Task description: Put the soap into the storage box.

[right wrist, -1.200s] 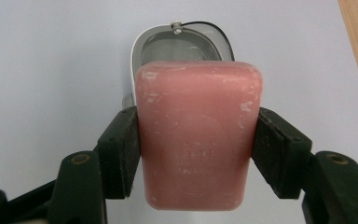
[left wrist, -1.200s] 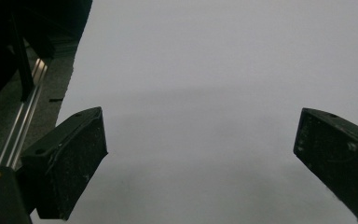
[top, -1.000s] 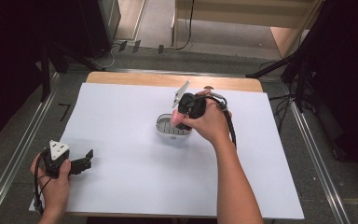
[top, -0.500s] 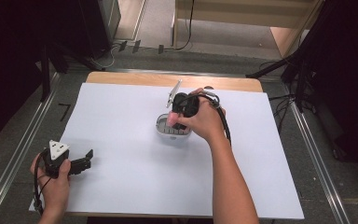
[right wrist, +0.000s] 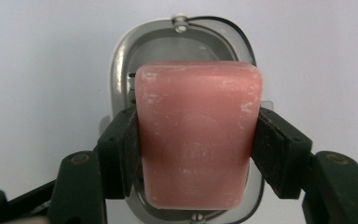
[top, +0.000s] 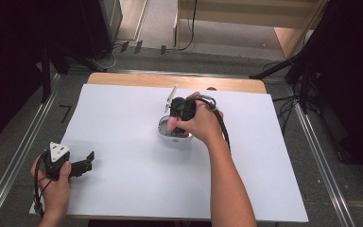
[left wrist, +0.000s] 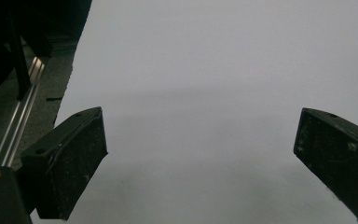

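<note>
In the right gripper view, two black jaws press on the long sides of a pink, rounded rectangular bar of soap [right wrist: 196, 135], holding it flat between them. Directly beneath the soap sits a grey, oval metal soap dish [right wrist: 121, 65], whose rim shows around the bar from about 9 o'clock over the top to 3 o'clock; whether the soap touches the dish cannot be told. From the high view, the right gripper [top: 174, 124] is held by the person's right hand [top: 202, 124] just above the dish near the centre of the white sheet covering the table [top: 274, 170], with a black cable looping off the hand toward 4 o'clock. The left gripper [top: 90, 161] rests on the sheet at about 8 o'clock from the dish, well apart from it, in the person's left hand [top: 56, 187]. In the left gripper view its two black jaws stand wide apart with bare white sheet between them.
</note>
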### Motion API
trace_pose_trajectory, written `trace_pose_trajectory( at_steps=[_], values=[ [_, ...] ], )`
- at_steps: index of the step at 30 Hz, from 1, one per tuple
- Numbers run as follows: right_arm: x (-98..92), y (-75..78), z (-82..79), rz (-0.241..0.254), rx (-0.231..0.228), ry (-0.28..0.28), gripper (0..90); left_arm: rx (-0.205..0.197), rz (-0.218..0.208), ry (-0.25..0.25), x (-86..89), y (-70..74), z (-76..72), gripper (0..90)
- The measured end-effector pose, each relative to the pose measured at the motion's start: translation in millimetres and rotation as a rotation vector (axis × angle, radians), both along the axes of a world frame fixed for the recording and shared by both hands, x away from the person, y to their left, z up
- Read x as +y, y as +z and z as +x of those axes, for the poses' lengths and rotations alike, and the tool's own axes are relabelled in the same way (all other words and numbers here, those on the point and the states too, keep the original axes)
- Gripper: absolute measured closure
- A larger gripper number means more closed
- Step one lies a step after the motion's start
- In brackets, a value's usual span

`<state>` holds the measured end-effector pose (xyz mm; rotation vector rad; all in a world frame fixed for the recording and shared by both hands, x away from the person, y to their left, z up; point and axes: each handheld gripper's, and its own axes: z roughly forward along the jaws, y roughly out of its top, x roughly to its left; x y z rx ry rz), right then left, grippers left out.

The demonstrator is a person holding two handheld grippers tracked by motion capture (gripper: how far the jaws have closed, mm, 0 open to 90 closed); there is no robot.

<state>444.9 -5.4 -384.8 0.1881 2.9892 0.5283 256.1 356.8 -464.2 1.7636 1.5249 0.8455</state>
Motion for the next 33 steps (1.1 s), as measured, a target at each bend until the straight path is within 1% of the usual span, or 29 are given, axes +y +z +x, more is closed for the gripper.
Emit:
trace_pose_trajectory(
  at_steps=[4, 7, 15, 16, 19, 20, 22, 23, 24, 27, 29, 33],
  values=[
    [-0.6, -0.8, 0.0, -0.004, 0.014, -0.009, 38.9, 0.000, 0.000, 0.000, 0.2, 0.0, 0.1, 3.0],
    [-0.8, -1.5, -0.1, -0.002, 0.008, -0.002, 38.9, 0.000, 0.000, 0.001, 0.1, 0.0, 0.1, 3.0],
    [-7.0, -6.2, -1.7, 0.044, 0.029, -0.006, 38.4, 0.001, 0.001, 0.000, 0.3, 0.0, 0.0, 3.0],
    [-8.6, -5.8, -2.0, 0.063, 0.033, -0.008, 36.5, -0.001, -0.001, 0.001, 0.1, 0.0, 0.0, 3.0],
    [-15.0, -2.4, -2.1, 0.114, 0.026, -0.032, 36.4, 0.000, 0.000, 0.001, 0.0, 0.0, 0.1, 3.0],
    [-17.0, -1.8, -2.4, 0.123, 0.033, -0.036, 36.1, 0.000, -0.001, 0.001, 0.0, -0.1, 0.1, 3.0],
    [-20.5, -1.8, -2.9, 0.141, 0.031, -0.044, 35.6, 0.000, 0.000, 0.001, -0.1, 0.0, 0.0, 3.0],
    [-22.4, -1.6, -4.0, 0.145, 0.036, -0.058, 35.4, -0.001, 0.001, 0.001, 0.0, 0.0, 0.0, 3.0],
    [-24.4, -1.7, -4.2, 0.158, 0.033, -0.059, 35.4, 0.000, 0.001, 0.002, -0.1, -0.1, 0.0, 3.0],
    [-30.9, -0.1, -7.3, 0.202, 0.043, -0.082, 35.8, 0.000, 0.002, 0.002, -0.2, 0.0, 0.0, 3.0],
    [-35.4, 0.5, -8.9, 0.224, 0.030, -0.091, 34.9, 0.000, 0.002, 0.001, -0.2, 0.0, 0.0, 3.0],
    [-45.3, 1.2, -14.3, 0.252, 0.010, -0.129, 30.5, 0.001, 0.003, 0.002, -0.3, 0.0, 0.0, 3.0]
  ],
)
